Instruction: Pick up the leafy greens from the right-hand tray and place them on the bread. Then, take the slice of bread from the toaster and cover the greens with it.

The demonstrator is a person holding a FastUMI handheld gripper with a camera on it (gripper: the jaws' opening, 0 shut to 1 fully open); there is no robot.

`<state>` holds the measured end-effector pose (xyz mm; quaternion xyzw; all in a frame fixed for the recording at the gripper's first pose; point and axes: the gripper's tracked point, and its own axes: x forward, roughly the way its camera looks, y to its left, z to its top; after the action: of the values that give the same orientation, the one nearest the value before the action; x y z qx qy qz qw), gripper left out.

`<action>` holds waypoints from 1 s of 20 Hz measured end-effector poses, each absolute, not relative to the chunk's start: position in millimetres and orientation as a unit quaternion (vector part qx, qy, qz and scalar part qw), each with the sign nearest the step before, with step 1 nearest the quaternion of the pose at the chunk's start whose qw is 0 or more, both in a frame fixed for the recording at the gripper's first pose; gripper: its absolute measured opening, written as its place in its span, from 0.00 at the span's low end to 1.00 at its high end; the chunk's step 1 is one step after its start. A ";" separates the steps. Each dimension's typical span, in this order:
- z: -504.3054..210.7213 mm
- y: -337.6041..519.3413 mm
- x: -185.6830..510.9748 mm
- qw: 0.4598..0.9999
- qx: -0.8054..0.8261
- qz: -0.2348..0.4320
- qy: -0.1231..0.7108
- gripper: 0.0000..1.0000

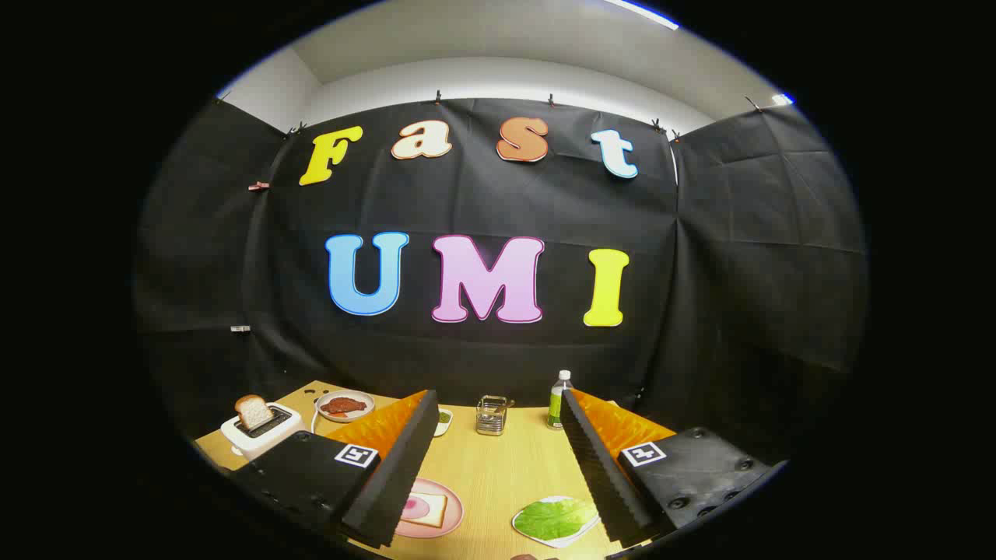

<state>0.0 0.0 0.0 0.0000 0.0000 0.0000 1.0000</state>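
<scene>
The desk point(498, 467) is a light wood surface set against the booth's black cloth wall. The hand-held gripper point(494, 451) hangs above the near part of the desk with its two fingers spread wide apart, holding nothing; bare desk shows between them.

A white toaster point(261, 434) stands at the far left of the desk, beyond the left finger, with a slice of bread point(253, 411) standing upright in its slot. Near the base of the left finger lies a pink plate point(436, 509), partly hidden by that finger, carrying a flat slice of bread point(426, 509) with a pink filling on it.

Just inside the right finger lies a white tray point(537, 537) holding the leafy greens point(554, 518), flat and untouched.

Behind the toaster sits a plate of reddish-brown food point(344, 405). A green-labelled bottle point(557, 400) stands upright beyond the right fingertip. A small wire holder point(491, 415) stands at the far middle of the desk, between the fingertips.
</scene>
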 end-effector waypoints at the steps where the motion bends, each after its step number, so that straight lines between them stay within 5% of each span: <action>1: -1.6 0.3 1.2 1.000 0.002 0.002 0.002 0.97; 20: -28.4 -11.4 21.4 0.999 0.023 0.017 0.034 0.98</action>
<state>21.4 -11.4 -28.4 0.0232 0.0336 0.0166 0.9990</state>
